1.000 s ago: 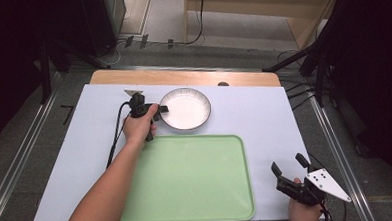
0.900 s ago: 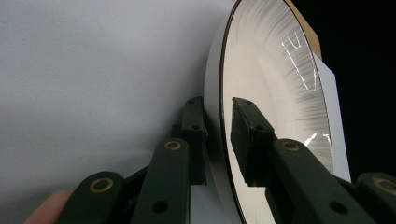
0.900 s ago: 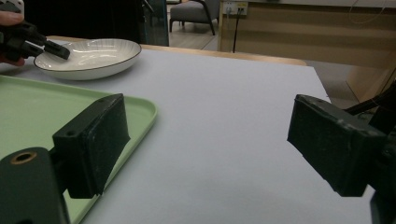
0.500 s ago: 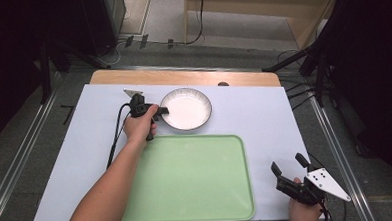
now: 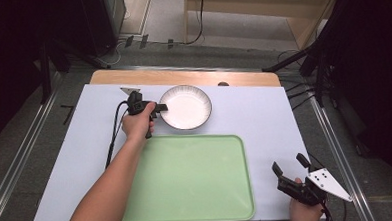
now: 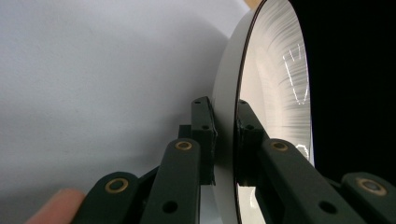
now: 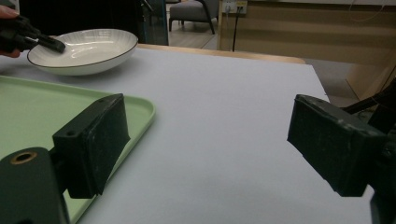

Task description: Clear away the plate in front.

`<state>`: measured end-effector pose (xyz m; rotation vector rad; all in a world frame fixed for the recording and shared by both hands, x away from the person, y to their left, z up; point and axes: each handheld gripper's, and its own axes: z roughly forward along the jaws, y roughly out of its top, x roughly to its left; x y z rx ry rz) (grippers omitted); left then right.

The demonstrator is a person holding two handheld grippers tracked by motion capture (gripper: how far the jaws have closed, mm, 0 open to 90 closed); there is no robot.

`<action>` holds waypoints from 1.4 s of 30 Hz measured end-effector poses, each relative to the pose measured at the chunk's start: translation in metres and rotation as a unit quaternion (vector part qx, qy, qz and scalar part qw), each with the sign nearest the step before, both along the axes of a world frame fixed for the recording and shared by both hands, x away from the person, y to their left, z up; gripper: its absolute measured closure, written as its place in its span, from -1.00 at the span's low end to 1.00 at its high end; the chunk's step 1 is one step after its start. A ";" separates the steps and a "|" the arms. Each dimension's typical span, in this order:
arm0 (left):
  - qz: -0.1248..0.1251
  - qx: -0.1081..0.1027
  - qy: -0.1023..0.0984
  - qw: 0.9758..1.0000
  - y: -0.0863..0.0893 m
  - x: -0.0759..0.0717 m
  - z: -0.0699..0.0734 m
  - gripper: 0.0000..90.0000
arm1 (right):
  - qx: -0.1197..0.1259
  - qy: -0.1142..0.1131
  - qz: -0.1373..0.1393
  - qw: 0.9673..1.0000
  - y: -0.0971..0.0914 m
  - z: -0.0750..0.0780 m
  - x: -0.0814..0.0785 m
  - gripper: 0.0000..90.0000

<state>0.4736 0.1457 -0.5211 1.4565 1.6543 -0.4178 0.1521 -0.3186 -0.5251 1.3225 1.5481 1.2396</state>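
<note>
A white bowl with a dark rim [image 5: 186, 107] sits on the white table cover just beyond the green tray [image 5: 187, 178]. My left gripper [image 5: 159, 108] is shut on the bowl's left rim; in the left gripper view the rim [image 6: 231, 116] runs between the two jaws, one pad inside and one outside. My right gripper [image 5: 290, 170] rests open near the table's front right corner, to the right of the tray. In the right gripper view its jaws stand wide apart over bare cover, with the bowl [image 7: 84, 49] far off at upper left and the tray's corner [image 7: 135, 112] at left.
The white cover [image 5: 264, 122] lies over a wooden table whose far edge [image 5: 182, 77] shows behind the bowl. A cable [image 5: 114, 131] trails from the left gripper along the forearm. Dark stands and metal rails flank the table.
</note>
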 end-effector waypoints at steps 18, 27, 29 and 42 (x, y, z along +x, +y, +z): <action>-0.031 -0.007 -0.021 0.999 0.013 -0.013 0.020 0.84 | 0.000 -0.002 -0.001 1.000 0.000 0.001 0.000 -0.71; -0.055 -0.005 -0.024 0.998 0.017 -0.024 0.024 0.84 | 0.001 -0.001 -0.002 1.000 0.000 0.001 -0.001 -0.71; -0.064 -0.003 -0.026 0.998 0.018 -0.027 0.025 0.84 | 0.001 -0.001 -0.002 1.000 0.000 0.001 -0.001 -0.71; -0.126 0.008 -0.030 0.992 0.020 -0.058 0.025 0.84 | 0.001 0.000 -0.003 1.000 0.000 0.001 -0.001 -0.71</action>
